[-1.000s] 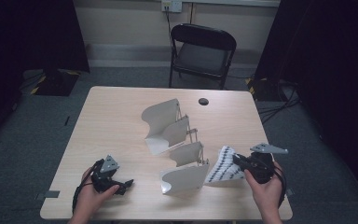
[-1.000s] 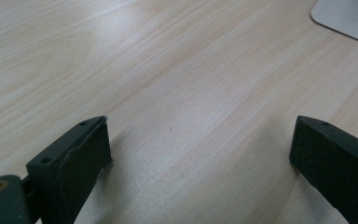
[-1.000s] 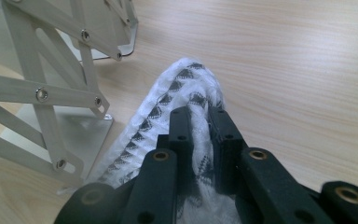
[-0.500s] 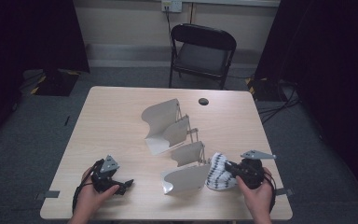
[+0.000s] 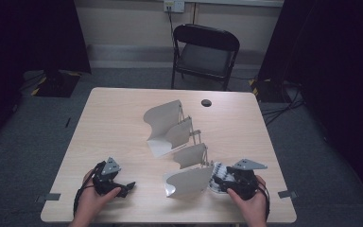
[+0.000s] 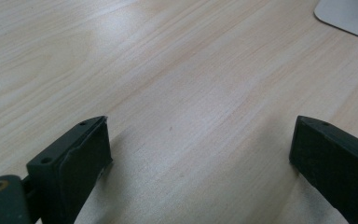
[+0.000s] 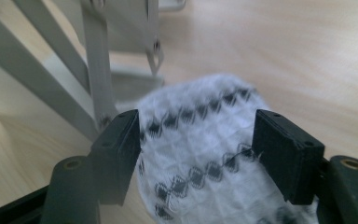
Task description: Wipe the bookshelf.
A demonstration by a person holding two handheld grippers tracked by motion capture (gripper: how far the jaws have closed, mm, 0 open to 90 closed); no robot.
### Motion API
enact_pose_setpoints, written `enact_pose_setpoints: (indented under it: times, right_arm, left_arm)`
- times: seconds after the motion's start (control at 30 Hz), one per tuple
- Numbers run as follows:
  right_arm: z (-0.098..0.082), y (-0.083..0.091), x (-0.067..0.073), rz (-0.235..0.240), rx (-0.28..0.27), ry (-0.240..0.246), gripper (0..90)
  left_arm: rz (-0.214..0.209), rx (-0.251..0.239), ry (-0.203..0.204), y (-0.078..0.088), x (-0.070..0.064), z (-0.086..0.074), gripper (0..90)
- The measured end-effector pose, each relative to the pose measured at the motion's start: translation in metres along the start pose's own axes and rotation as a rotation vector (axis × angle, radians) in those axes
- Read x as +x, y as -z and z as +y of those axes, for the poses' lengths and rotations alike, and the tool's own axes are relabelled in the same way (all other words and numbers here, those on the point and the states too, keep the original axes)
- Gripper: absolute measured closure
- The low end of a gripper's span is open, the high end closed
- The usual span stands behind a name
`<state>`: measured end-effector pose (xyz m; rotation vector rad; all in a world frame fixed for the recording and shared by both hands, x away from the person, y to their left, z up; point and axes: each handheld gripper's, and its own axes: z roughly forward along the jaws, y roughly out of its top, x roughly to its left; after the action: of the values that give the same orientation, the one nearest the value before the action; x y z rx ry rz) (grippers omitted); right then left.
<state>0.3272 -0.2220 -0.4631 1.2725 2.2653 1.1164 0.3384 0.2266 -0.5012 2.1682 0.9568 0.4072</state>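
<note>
A white cloth with rows of black diamonds [image 5: 217, 171] lies bunched on the table beside the nearest flap of a white hinged folding rack [image 5: 175, 127]. My right gripper [image 5: 220, 182] is low over the cloth. Its jaws have just been opening. In the right gripper view the cloth [image 7: 200, 154] lies between the spread jaws of the right gripper [image 7: 198, 144], and the pads do not press it. The rack's grey struts [image 7: 93, 70] stand just behind. My left gripper [image 5: 128, 186] rests at the front left, and in its own view the left gripper [image 6: 200, 154] is open over bare wood.
A small black round disc [image 5: 206, 102] sits near the far edge of the table [image 5: 99, 123]. A black folding chair [image 5: 205, 52] stands behind the table. A corner of a white flap [image 6: 349, 16] shows in the left gripper view.
The right hand has moved down and to the left toward the nearest flap. Its jaws went from shut on the cloth to spread apart, and the cloth now lies bunched on the table. The left hand has kept still.
</note>
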Motion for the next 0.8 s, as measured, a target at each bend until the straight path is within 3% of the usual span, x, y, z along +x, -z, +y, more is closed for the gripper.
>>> enact_pose_setpoints:
  times: [0.13,0.2,0.3,0.33,0.43,0.47,0.5,0.57,0.6,0.8]
  right_arm:
    - [-0.012,-0.021,0.006,0.000,0.072,0.052,28.3]
    - [-0.013,-0.024,0.011,-0.030,0.085,0.095,28.1]
    - [-0.014,-0.025,0.018,-0.066,0.099,0.128,31.3]
    - [-0.013,-0.026,0.023,-0.065,0.099,0.161,41.7]
    - [-0.011,-0.027,0.027,-0.068,0.104,0.165,46.7]
    - [-0.011,-0.027,0.028,-0.067,0.103,0.157,54.9]
    - [-0.011,-0.027,0.028,-0.067,0.103,0.157,54.9]
    - [-0.010,-0.026,0.029,-0.068,0.110,0.164,67.8]
    - [-0.009,-0.025,0.027,-0.062,0.110,0.145,77.1]
    - [-0.008,-0.023,0.025,-0.011,0.107,0.082,82.2]
  left_arm:
    - [0.000,0.000,0.000,0.000,0.000,0.000,5.0]
    - [0.000,0.000,0.000,0.000,0.000,0.000,5.0]
    - [-0.001,0.000,0.000,0.000,0.000,0.000,5.0]
    - [-0.001,0.000,0.000,0.000,0.000,0.000,5.0]
    - [0.000,0.000,0.000,0.000,0.000,0.000,5.0]
    - [0.000,0.000,0.000,0.000,0.000,0.000,5.0]
    - [0.000,0.000,0.000,0.000,0.000,0.000,5.0]
    - [0.000,0.000,0.000,0.000,0.000,0.000,5.0]
    - [0.000,0.000,0.000,0.000,0.000,0.000,4.9]
    - [-0.001,0.000,0.001,0.000,0.000,0.000,4.9]
